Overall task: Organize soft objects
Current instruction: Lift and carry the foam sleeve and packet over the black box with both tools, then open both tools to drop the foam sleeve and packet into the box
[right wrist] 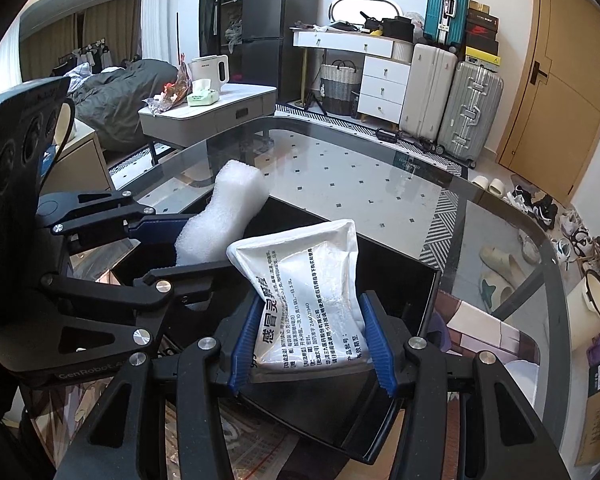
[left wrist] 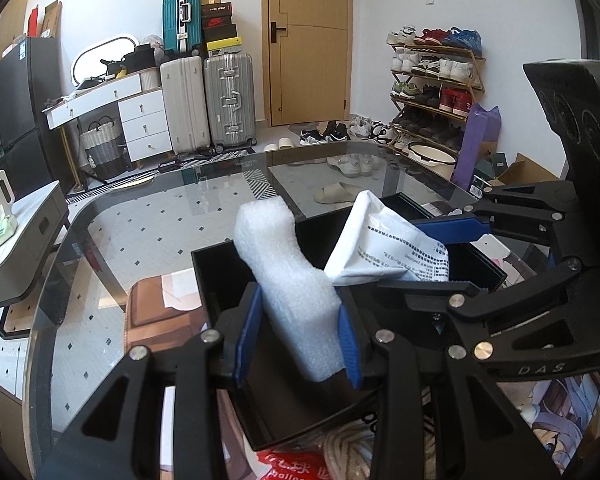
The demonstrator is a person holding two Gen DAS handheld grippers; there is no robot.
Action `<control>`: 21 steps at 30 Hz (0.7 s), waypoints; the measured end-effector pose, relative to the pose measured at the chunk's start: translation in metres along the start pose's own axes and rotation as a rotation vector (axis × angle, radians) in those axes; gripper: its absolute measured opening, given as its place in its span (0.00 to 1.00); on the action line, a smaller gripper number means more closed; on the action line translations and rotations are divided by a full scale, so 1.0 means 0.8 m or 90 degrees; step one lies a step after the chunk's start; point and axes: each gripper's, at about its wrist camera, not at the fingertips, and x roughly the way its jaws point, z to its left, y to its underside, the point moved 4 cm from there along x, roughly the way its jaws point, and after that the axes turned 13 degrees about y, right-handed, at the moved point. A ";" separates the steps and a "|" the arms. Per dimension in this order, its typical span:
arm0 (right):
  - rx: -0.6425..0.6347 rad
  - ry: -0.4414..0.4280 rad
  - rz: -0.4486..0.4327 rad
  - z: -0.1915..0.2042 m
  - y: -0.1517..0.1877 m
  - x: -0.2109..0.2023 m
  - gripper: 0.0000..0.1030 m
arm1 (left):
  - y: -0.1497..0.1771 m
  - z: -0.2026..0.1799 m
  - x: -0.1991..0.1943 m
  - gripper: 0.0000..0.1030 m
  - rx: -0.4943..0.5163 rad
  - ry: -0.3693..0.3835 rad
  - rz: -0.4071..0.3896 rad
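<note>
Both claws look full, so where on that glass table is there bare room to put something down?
The glass table lies bare beyond the black tray, out to its curved far edge. The tray's floor looks bare too. Nearer, it is crowded: the left gripper pinches foam, the right gripper a white packet, over rope.

Both grippers share one build. The left gripper has matte black linkage arms with triangular cut-outs, round silver pivot screws at the joints, and ribbed blue pads lining the fingers. Beside it, the right gripper looks alike; its neighbour's body bears pale "GenRobot" lettering.
</note>
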 end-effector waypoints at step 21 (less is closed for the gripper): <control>0.077 -0.007 -0.063 -0.045 0.023 -0.077 1.00 | -0.003 -0.016 -0.049 1.00 -0.025 -0.007 -0.059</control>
